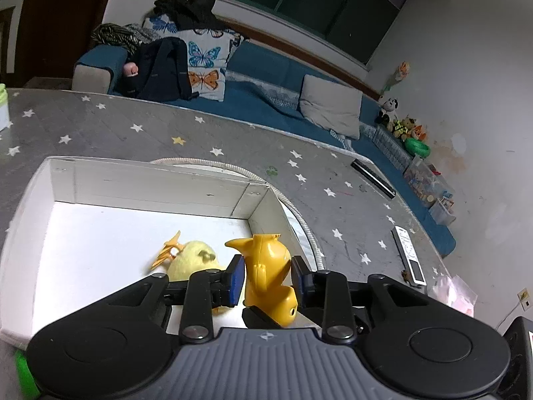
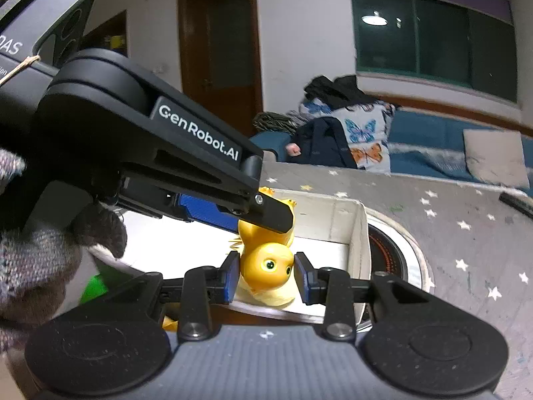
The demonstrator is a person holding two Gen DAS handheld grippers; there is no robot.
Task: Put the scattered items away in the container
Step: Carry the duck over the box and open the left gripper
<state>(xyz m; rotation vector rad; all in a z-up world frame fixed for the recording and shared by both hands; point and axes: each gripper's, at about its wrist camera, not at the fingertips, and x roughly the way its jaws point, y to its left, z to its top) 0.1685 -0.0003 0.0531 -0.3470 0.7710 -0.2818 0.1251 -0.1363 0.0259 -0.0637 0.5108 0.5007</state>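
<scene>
Left gripper: pads lie against both flanks of a yellow plastic toy, so I read it as pinching the toy. The toy hangs tail away and head toward the camera, over the floor of the white box.

Right gripper: its pads flank the toy's head at 9 and 3 o'clock. Cannot tell whether they touch it or stand a sliver off.

Already lying in the box are a pale yellow plush ball at 9 o'clock of the toy, and an orange clip just beyond it. The toy sits close to the box's far corner, which is at 1 o'clock in the left view. A remote lies on the starred table cover, well apart at 3 o'clock.

Risks, as judged:
- The toy looks like hard, glossy plastic with a rounded body. A narrow pinch could let it twist or slip out early.
- It hangs partly over the plush. Let go there, it may roll off the soft ball and knock the clip or the wall.
- Both grippers crowd one small thing. If either one spreads or lifts away, its fingers could clip the other or drag the toy along.
- The box looks like light card, so a bump on its near rim could shift it on the cover.
</scene>
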